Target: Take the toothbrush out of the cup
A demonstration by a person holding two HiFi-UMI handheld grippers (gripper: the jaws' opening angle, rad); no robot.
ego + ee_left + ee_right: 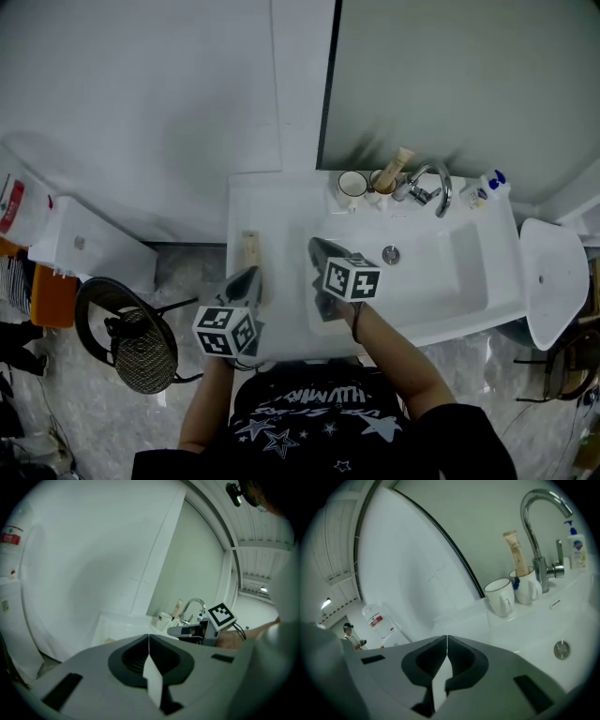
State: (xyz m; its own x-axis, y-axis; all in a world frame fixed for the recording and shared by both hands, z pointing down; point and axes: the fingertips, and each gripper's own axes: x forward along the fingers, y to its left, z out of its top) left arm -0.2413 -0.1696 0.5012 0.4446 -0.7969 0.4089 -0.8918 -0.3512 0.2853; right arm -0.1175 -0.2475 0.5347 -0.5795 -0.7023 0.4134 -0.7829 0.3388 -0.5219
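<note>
Just beside the left gripper [251,274], on the flat left ledge of the sink [281,202], lies the pale toothbrush [249,246], flat and outside both cups. It rests to the left of the right gripper [317,246], a little apart. Both grippers are clenched, with nothing between their jaws. Ahead of the right gripper, well apart, a white cup [500,597] and a second cup [526,587] holding a tube [515,552] stand by the tap [534,527].

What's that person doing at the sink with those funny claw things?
A person stands at the sink holding two grippers. The left gripper and right gripper are both shut and empty, held over its near side. Two cups stand by the faucet, untouched; one holds a tan tube.
</note>
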